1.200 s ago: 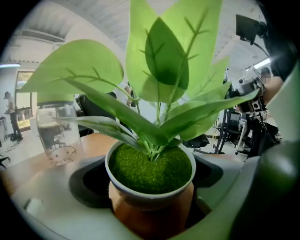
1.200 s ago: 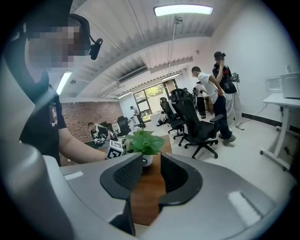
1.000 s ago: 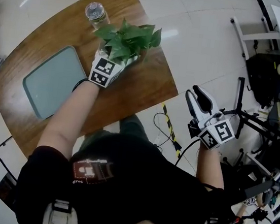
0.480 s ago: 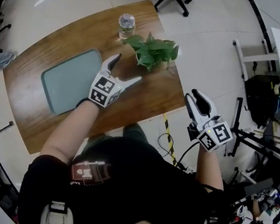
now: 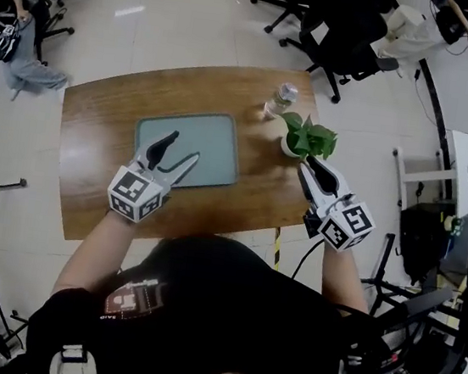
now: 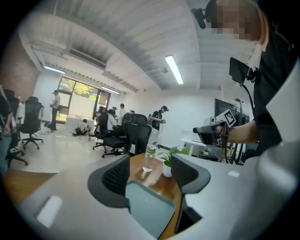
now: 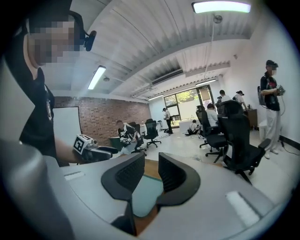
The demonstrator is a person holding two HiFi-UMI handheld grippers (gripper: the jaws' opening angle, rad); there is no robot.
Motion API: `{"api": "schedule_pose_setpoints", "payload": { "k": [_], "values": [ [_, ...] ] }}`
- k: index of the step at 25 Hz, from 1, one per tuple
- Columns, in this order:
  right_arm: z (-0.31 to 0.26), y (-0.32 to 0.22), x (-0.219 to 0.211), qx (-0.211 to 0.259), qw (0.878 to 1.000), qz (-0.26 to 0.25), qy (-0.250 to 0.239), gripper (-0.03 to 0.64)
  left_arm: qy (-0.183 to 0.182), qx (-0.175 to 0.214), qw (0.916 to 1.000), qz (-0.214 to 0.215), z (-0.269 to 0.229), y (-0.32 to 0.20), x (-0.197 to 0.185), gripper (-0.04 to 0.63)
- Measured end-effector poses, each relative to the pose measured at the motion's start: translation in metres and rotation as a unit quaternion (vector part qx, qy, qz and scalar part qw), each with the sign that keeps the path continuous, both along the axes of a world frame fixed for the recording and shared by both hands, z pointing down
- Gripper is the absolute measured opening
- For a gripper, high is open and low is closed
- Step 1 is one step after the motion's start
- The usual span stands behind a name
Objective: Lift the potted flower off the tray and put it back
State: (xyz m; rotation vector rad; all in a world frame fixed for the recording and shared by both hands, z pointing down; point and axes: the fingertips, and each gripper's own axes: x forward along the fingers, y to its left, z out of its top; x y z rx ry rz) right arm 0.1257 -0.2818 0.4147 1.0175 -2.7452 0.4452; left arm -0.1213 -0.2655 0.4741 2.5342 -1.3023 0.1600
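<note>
The potted flower (image 5: 307, 138), green leaves in a small white pot, stands on the wooden table (image 5: 92, 163) just right of the grey-green tray (image 5: 215, 132), not on it. My left gripper (image 5: 181, 149) hovers over the tray's near left corner, its jaws closing with nothing between them. My right gripper (image 5: 314, 168) hangs just in front of the pot, also closing on nothing. In the left gripper view the pot (image 6: 167, 168) shows beyond the left gripper (image 6: 150, 174) and the tray (image 6: 150, 208). The right gripper (image 7: 151, 174) looks across the tray (image 7: 144, 193).
A clear water bottle (image 5: 281, 100) stands on the table behind the pot, also seen as a bottle (image 6: 148, 158) in the left gripper view. Office chairs (image 5: 347, 43) and seated people are on the floor beyond the table. Cables and equipment stands (image 5: 431, 251) crowd the right side.
The left gripper has left the plant, which stands on the table, and drawn back over the tray's near corner. The right gripper has risen to the table's right edge near the pot.
</note>
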Motion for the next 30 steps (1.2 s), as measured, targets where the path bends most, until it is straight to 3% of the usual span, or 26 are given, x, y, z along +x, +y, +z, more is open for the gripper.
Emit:
{"api": "schedule_pose_setpoints", "payload": {
  "k": [6,9,11,13,19,30],
  "values": [
    [0.003,0.005,-0.104,0.000,0.998,-0.069,0.002,0.065,0.032,0.012,0.9965,-0.077,-0.040,0.048,-0.106,0.087],
    [0.020,0.011,-0.148,-0.010,0.995,-0.099,0.006,0.044,0.081,0.002,0.9908,-0.108,-0.045,0.069,-0.144,0.002],
    [0.033,0.017,-0.169,-0.021,0.993,-0.115,0.013,0.043,0.121,-0.011,0.9857,-0.117,-0.043,0.081,-0.161,0.002],
    [0.043,0.020,-0.184,-0.034,0.992,-0.124,0.013,0.040,0.135,-0.019,0.9831,-0.122,-0.039,0.089,-0.171,0.002],
    [0.062,0.034,-0.203,-0.053,0.988,-0.144,0.018,0.038,0.129,-0.021,0.9837,-0.124,-0.026,0.105,-0.175,0.000],
    [0.050,0.033,-0.205,-0.039,0.987,-0.155,0.022,0.040,0.118,0.002,0.9838,-0.135,-0.036,0.098,-0.174,0.000]
  ]
}}
